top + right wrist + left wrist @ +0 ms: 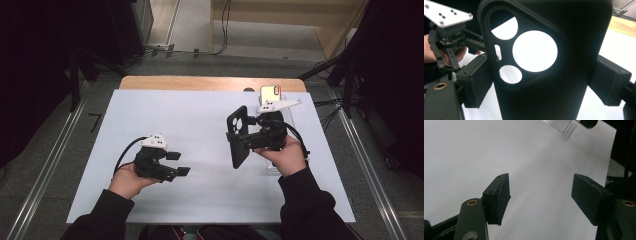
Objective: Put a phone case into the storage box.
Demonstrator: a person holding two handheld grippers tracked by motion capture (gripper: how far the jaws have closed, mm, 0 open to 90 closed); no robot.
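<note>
the right gripper has its jaws pressed on the two long edges of a black phone case, held above the white table sheet at its right side. the left gripper stands wide apart with nothing between its pads, low over the sheet's left. a phone stands near the far edge, behind the right gripper.

A wooden table carries a large white sheet over most of its top. A phone stands near the far edge, beside a clear plastic stand.
</note>
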